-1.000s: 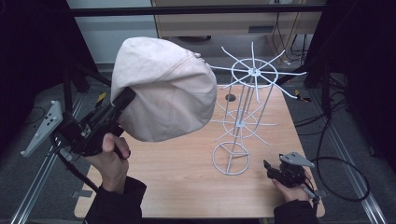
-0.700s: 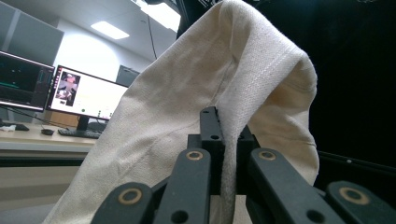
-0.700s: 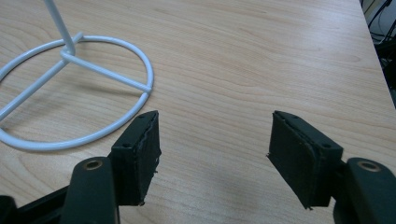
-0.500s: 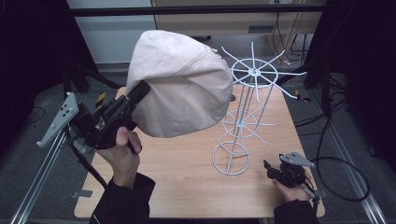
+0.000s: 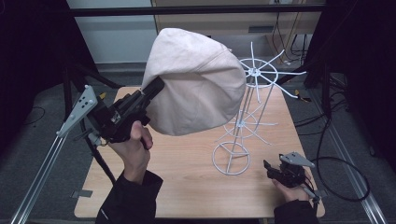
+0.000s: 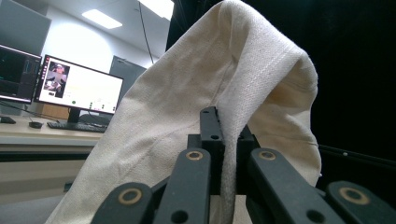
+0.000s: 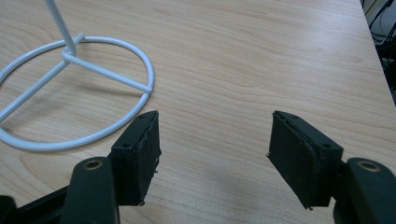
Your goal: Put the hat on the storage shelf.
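Observation:
A cream cloth hat (image 5: 196, 88) hangs in the air over the table's left-centre, its edge pinched by my left gripper (image 5: 156, 88), which is shut on it. In the left gripper view the hat's (image 6: 224, 107) fabric runs down between the closed jaws. A white wire stand (image 5: 243, 121) with a ring base and spoked tiers rises at centre right; the hat's right side overlaps its top ring (image 5: 261, 72). My right gripper (image 5: 273, 170) rests open on the table near the front right corner, just right of the stand's base ring (image 7: 70, 98), with nothing between its jaws.
The wooden table (image 5: 187, 186) sits inside a metal frame with rails (image 5: 42, 158) on both sides. Cables (image 5: 336, 163) trail on the floor at the right. Monitors (image 6: 74, 88) stand on a desk far behind.
My left gripper has carried the hat up and to the right, closer to the top of the wire stand. The right gripper has stayed where it was.

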{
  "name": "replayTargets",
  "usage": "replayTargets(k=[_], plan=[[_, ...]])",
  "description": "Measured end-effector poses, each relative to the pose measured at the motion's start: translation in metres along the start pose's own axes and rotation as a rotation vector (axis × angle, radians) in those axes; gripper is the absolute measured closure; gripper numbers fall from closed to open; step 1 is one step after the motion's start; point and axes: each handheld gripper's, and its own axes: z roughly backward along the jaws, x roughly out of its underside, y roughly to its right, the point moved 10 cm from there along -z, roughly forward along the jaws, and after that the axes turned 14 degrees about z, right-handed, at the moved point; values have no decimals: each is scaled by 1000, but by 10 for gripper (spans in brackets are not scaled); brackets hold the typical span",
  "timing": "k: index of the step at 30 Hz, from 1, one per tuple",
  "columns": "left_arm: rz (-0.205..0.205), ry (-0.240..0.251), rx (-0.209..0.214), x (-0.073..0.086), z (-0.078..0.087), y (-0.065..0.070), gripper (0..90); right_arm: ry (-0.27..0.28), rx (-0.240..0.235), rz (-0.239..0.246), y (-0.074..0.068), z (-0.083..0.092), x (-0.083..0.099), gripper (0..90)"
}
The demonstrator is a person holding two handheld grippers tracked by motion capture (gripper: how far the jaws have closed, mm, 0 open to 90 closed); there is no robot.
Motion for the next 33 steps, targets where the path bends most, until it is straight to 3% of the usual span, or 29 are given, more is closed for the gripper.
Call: replayTargets(k=[18,33], plan=[[19,-63,-28,24,-9,-15,886,0,0,3,0,0,0,339],[10,-127,-63,48,-4,-30,885,-3,1,5,0,-1,0,339]])
